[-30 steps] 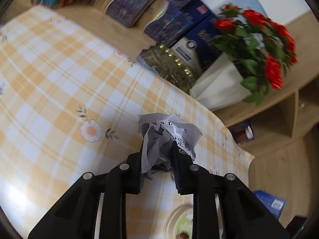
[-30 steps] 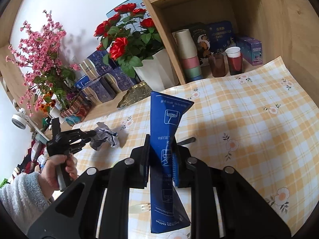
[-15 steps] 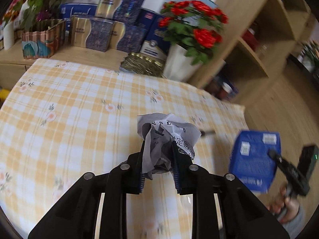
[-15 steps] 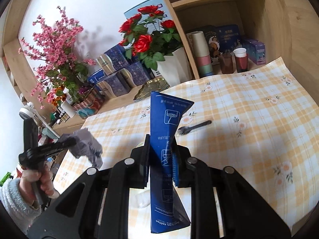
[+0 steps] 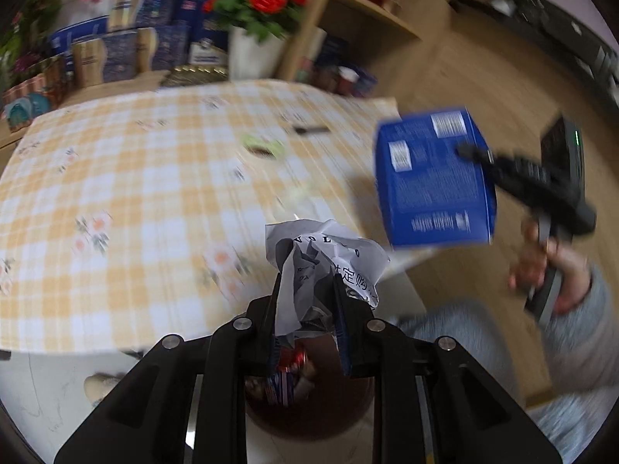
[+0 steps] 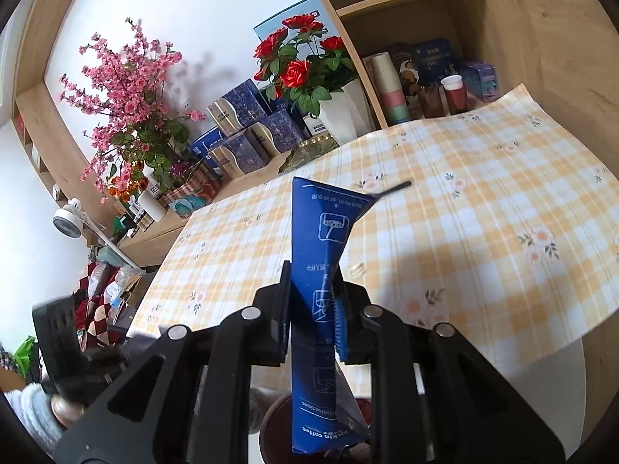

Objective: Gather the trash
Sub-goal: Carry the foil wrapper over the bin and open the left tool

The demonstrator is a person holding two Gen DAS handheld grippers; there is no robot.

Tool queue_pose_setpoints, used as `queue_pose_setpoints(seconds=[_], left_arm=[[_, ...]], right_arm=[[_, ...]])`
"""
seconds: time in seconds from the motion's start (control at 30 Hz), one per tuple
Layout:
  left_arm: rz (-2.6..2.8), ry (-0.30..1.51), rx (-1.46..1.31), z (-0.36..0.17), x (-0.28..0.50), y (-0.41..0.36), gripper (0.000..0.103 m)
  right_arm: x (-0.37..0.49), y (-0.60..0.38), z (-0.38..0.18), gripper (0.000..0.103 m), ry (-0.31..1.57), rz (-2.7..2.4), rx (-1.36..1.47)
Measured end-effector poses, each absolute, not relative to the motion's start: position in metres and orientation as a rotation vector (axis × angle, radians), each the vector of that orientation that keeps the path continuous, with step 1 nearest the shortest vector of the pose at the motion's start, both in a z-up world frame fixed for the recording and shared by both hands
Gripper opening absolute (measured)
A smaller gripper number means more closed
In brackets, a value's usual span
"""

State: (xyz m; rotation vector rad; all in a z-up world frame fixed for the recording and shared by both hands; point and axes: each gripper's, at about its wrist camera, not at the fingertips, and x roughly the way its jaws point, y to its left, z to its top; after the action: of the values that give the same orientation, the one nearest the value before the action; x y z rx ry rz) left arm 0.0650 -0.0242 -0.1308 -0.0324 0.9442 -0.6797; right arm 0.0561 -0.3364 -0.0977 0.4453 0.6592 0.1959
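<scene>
The left claw is clenched on a crumpled ball of white printed paper, which bulges up and out from between its two black fingers. Directly beneath that claw, off the near edge of the surface, sits a round dark-brown bin with red and blue wrappers showing inside it. The paper ball hangs above the bin's opening, apart from it.

The right claw is grasping a flattened dark-blue coffee carton with white line drawings, pinched roughly at its middle so the carton stands upright, one end rising above the fingers and the other dropping below them. In the right wrist view the carton's lower end hangs over the same brown bin, whose rim shows just behind it. In the left wrist view this carton appears to the right of the paper ball, held out past the surface's edge.

Beyond both claws spreads the surface, covered by a yellow-and-white checked cloth with small flowers. A black plastic fork lies on it, and a blurred green-rimmed round lid or dish lies near it. Behind the cloth stand a white vase of red roses and a stack of blue and gold boxes.
</scene>
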Motion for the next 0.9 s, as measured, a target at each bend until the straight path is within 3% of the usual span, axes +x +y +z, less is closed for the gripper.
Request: queue_pose_setpoints(seconds=[0.2,0.53,0.6,0.67,0.73,0.9], left_arm=[[-0.709,1.052,0.09,-0.187,0.029,-0.053,0.022],[-0.659,1.199,0.148,-0.26,0.036,-0.069,0.026],[-0.652,1.193,0.17,-0.268,0.034,-0.071,0.033],[-0.654,1.162,0.168,-0.268,0.034,-0.071,0.056],[-0.662,1.113,0.13,-0.26,0.033,-0.064,0.073],[-0.594,0.994,0.079,-0.222,0.032,-0.043,0.084]], right_arm=[[0.04,-0.334,-0.099,0.021,0.663,0.202,0.441],[0.029,-0.334,-0.104,0.021,0.681,0.201,0.43],[0.028,-0.334,-0.106,0.021,0.689,0.202,0.428],[0.027,-0.333,-0.108,0.021,0.698,0.202,0.421],[0.025,-0.331,-0.109,0.021,0.704,0.203,0.411],[0.016,-0.32,-0.111,0.021,0.716,0.217,0.388]])
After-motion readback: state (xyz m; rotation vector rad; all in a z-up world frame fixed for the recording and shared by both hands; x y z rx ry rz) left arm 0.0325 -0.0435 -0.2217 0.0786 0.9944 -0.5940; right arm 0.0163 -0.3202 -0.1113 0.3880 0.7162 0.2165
